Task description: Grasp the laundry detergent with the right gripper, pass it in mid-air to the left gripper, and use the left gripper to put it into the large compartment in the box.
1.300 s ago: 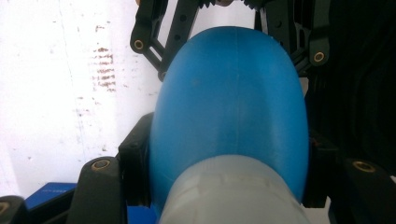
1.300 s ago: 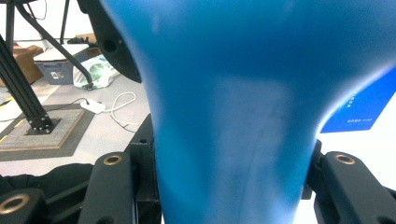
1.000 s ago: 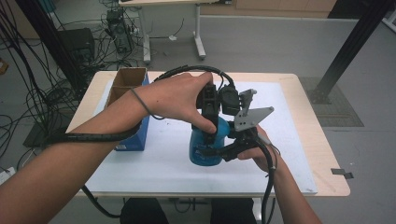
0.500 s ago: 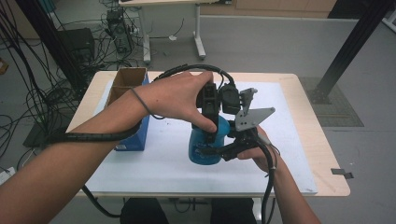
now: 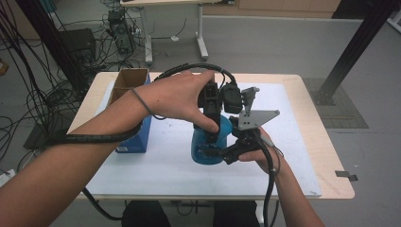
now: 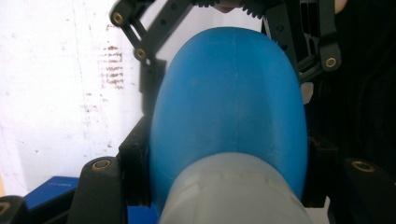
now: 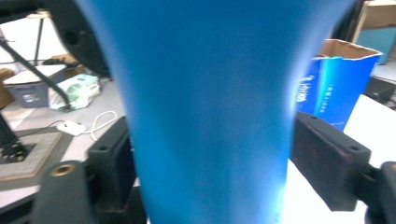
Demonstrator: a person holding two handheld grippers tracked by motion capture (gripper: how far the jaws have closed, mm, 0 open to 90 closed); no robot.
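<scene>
Blue bottle [image 5: 208, 144], mid-mat with room around, pinched by left gripper [image 5: 211, 124]; right gripper [image 5: 222, 153] jaws just opening beside it.

Blue bottle [image 6: 229, 116] seen from above its pale grey cap [image 6: 233, 191], which lies at the bottom centre. The left gripper [image 6: 224, 172] has its two black jaws pressed against the bottle's sides just above the cap, one on each flank. Beyond the bottle's far end, the black toothed linkage of the other gripper [image 6: 224, 7] straddles it. White table surface [image 6: 60, 93], stained with brown marks, lies at left; a blue box [image 6: 49, 191] edge shows at lower left.
</scene>
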